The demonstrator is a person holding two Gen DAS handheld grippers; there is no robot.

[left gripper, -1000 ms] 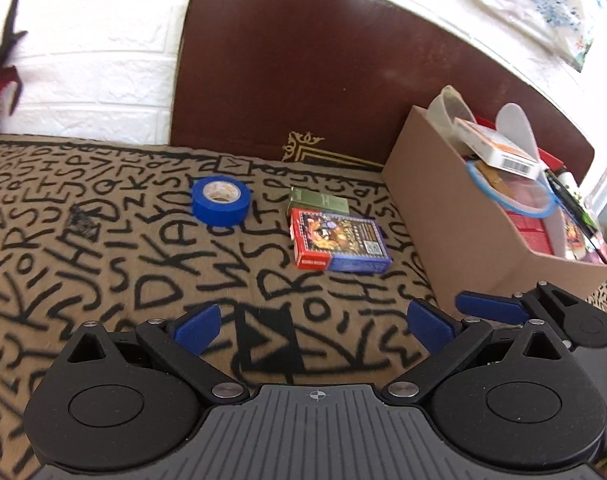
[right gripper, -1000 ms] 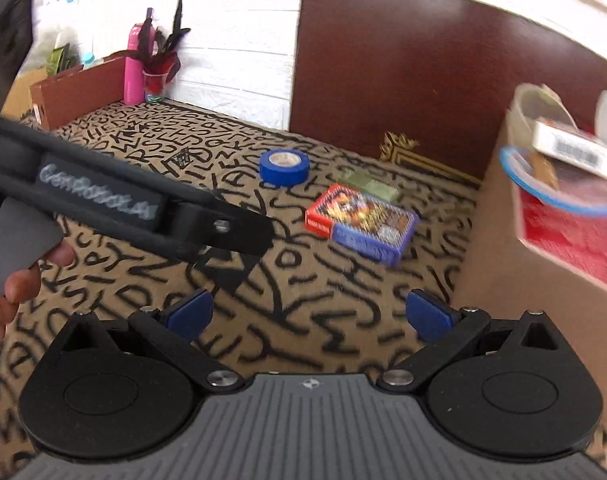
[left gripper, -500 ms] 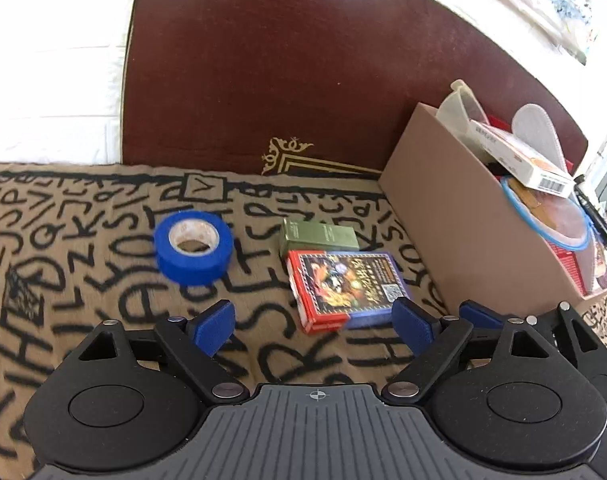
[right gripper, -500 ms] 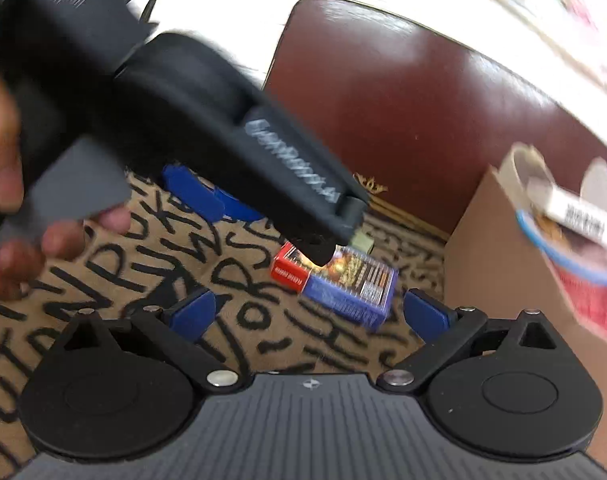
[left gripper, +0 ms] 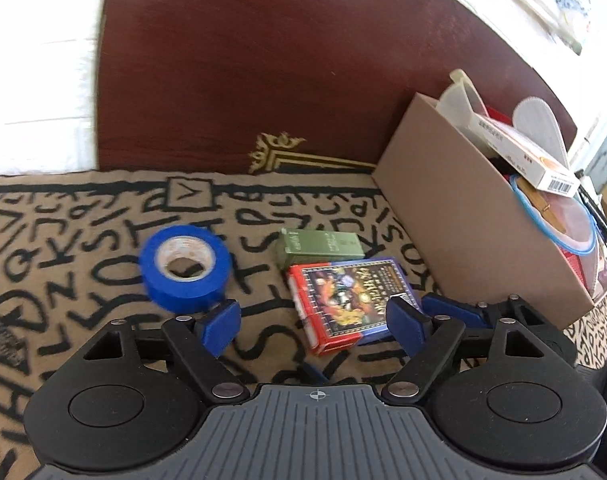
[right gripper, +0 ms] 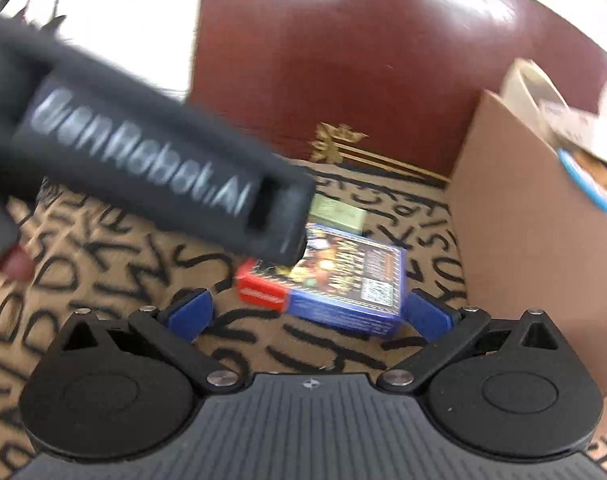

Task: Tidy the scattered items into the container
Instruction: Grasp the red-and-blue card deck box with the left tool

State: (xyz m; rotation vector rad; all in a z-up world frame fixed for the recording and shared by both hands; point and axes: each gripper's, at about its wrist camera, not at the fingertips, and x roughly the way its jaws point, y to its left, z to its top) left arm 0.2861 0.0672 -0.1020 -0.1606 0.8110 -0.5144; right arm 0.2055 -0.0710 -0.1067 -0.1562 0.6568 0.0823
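A card box (left gripper: 349, 300) lies on the patterned cloth (left gripper: 83, 280) beside the cardboard container (left gripper: 475, 216), now framed between both wide-open, empty grippers. The left gripper (left gripper: 315, 326) and right gripper (right gripper: 309, 314) have closed in from a second ago, so a pickup looks imminent.

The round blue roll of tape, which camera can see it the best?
The left wrist camera. There the round blue roll of tape lies in plain sight on the letter-patterned tan cloth, whole, with its pale core showing. In the right wrist camera the roll cannot be seen at all: the blurred black body of the other gripper covers that side.
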